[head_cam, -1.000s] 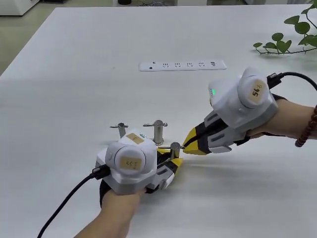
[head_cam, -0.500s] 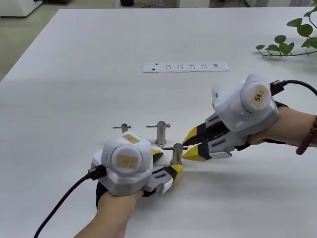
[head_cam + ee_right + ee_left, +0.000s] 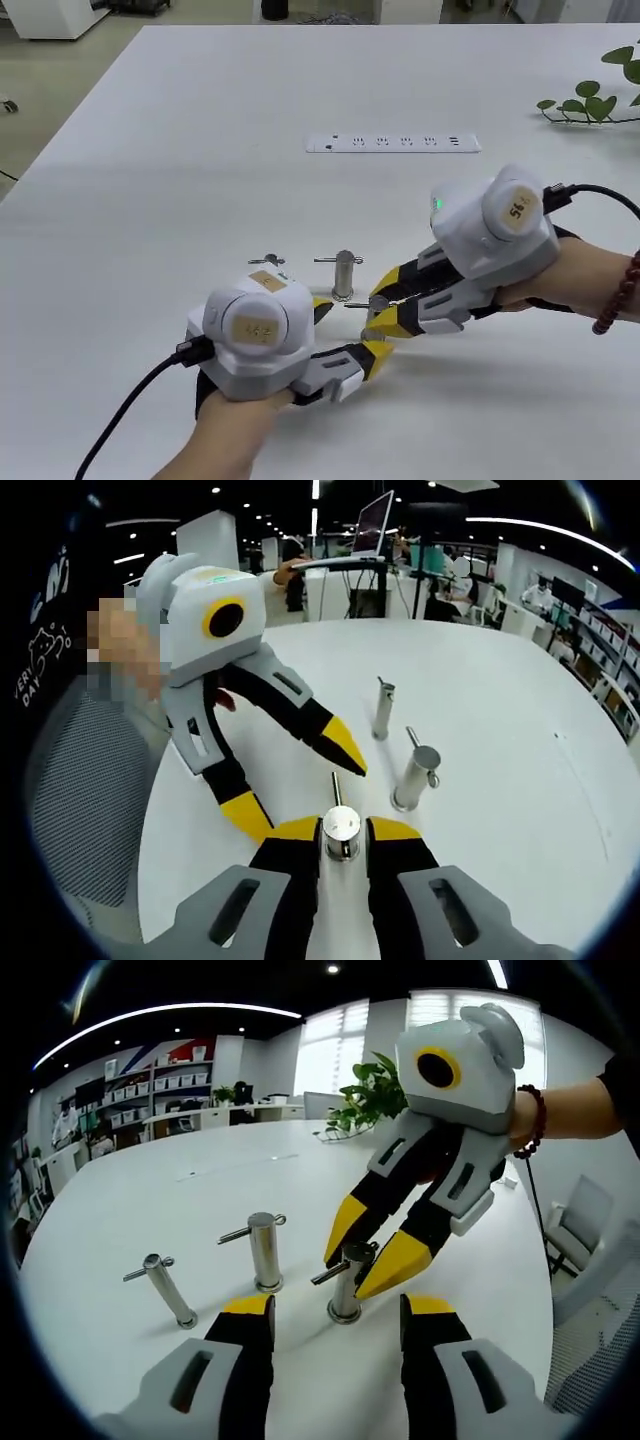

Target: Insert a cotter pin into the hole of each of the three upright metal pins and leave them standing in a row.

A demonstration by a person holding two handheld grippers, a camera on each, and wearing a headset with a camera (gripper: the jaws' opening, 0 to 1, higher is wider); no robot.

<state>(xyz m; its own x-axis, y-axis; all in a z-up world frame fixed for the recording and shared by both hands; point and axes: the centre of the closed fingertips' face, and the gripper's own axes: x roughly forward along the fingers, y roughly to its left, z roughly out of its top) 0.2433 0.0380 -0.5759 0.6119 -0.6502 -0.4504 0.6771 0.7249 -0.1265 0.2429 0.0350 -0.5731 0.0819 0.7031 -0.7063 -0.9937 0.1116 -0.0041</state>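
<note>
Steel-grey, the nearest metal pin (image 3: 378, 303) stands on the white table (image 3: 200, 150) in the head view, with the right gripper (image 3: 377, 312) closed round its top. Left gripper view — the left gripper (image 3: 337, 1308) holds its jaws apart, the pin between them, and a cotter pin (image 3: 325, 1274) juts sideways. Right gripper view — the jaws seem clamped on the pin's head.

white table (image 3: 150, 150) — three upright pins (image 3: 344, 275) | power strip (image 3: 392, 143) | leafy vine (image 3: 590, 100)
</note>
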